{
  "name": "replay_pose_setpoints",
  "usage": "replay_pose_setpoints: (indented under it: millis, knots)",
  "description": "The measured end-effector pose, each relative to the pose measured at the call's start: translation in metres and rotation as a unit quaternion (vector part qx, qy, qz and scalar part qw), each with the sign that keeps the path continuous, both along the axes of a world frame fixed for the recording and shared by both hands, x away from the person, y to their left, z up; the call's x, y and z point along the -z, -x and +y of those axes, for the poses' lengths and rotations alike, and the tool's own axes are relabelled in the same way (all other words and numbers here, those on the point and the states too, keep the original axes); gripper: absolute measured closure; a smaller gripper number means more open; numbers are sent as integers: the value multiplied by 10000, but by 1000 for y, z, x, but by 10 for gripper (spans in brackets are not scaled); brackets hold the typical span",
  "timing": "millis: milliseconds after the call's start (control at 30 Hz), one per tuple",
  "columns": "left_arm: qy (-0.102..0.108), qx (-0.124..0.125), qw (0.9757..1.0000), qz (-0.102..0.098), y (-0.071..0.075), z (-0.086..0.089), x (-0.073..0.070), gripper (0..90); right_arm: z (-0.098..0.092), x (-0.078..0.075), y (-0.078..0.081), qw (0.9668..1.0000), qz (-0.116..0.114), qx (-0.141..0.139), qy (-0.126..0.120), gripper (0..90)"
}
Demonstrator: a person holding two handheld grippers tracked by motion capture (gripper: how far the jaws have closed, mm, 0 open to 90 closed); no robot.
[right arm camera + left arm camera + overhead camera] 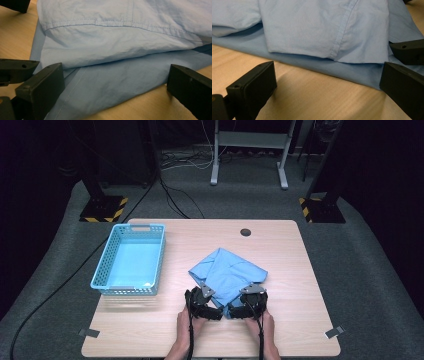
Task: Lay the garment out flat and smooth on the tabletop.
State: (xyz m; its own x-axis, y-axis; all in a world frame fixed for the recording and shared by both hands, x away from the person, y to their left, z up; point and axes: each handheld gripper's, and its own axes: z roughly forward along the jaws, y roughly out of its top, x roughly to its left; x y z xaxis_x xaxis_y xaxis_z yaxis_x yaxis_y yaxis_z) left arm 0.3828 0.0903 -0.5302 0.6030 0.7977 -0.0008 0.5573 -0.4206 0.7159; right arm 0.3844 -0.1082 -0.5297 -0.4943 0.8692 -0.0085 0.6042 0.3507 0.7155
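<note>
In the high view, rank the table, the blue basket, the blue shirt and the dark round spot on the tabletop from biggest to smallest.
1. Table, largest by far.
2 and 3. Blue basket and blue shirt look close in size; I would not rank them.
4. Dark round spot, smallest.

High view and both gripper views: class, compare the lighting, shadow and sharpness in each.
High view: the table is evenly lit against dark surroundings, and the picture is a little soft. Left gripper view: the shirt is sharp, with dark shadow under its folded layer and soft shadow beside the left tool. Right gripper view: stitching is crisp; the right tool is slightly soft.
</note>
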Motion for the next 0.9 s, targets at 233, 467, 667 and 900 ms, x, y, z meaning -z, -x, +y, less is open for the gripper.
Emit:
replay_pose_setpoints:
  millis: [233,467,667,900]
  knots:
    - [-2,26,10000,-3,14,3,0,6,2,0,15,10000,-48,-55,28,5]
    - [-15,81,10000,11,29,7,0,6,5,1,32,9999,-48,-106,33,5]
    - [-6,100,9999,7,42,12,1,6,8,1,46,9997,-128,-166,79,5]
    - [-5,112,9999,13,42,12,1,5,5,-7,38,9986,49,-501,147,30]
